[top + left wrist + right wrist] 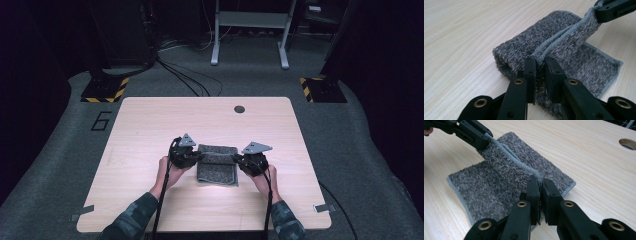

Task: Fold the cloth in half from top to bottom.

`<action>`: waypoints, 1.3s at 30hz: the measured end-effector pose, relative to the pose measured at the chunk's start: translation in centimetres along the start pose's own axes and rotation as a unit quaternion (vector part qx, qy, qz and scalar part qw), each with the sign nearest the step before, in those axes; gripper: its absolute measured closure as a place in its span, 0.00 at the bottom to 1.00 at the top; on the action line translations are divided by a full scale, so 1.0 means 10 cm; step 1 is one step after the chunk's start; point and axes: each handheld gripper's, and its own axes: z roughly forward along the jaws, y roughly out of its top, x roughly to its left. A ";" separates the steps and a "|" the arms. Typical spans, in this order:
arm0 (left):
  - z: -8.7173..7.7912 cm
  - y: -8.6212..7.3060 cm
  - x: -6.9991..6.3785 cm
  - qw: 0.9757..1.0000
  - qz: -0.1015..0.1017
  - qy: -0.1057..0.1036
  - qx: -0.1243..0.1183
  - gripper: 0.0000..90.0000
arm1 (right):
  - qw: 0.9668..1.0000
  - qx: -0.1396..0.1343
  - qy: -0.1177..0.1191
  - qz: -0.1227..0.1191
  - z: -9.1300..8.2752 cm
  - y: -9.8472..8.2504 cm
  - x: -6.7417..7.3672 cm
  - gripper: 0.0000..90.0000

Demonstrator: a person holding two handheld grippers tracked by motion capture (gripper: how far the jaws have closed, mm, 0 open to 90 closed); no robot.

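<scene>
A grey fluffy towel (217,170) lies folded on the light wooden table (150,125), near the front middle. My left gripper (199,159) is at its left side and my right gripper (236,160) at its right side. In the left gripper view the left gripper (540,65) is shut on the towel's (544,40) hemmed edge, with the right gripper (599,10) pinching the same hem farther off. The right gripper view has the right gripper (541,185) shut on that hem of the towel (499,180), which is lifted slightly between it and the left gripper (482,140).
A round hole (239,109) sits in the table near its far edge, also in the right gripper view as a hole (627,143). Tape strips (322,207) mark the front corners. Beyond the table stand a frame's white legs (216,50) and floor cables (185,77).
</scene>
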 end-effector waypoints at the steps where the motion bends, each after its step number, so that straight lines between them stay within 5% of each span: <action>1: 0.01 -0.01 -0.01 1.000 -0.004 -0.006 0.000 0.89 | 1.000 0.003 0.001 0.004 -0.01 -0.01 0.01 0.93; 18: -0.03 -0.13 -0.04 1.000 -0.012 -0.019 0.002 0.88 | 1.000 0.004 0.012 -0.001 -0.05 -0.13 0.08 0.93; 23: 0.00 -0.16 -0.07 0.999 -0.006 -0.030 0.021 0.86 | 1.000 0.016 0.014 -0.003 -0.03 -0.19 0.10 0.93; 27: -0.01 -0.19 -0.09 0.998 -0.010 -0.049 0.035 0.78 | 1.000 0.024 0.020 -0.003 -0.03 -0.25 0.12 0.90; 32: -0.12 -0.25 -0.12 0.996 -0.033 -0.077 0.036 0.62 | 0.999 0.026 0.033 0.014 -0.14 -0.29 0.08 0.73; 34: -0.19 -0.25 -0.11 0.996 -0.038 -0.076 0.031 0.55 | 0.999 0.019 0.035 0.027 -0.19 -0.31 0.03 0.68; 39: -0.31 -0.17 0.00 0.998 -0.060 -0.034 -0.005 0.42 | 0.998 0.002 0.028 0.056 -0.26 -0.24 -0.07 0.57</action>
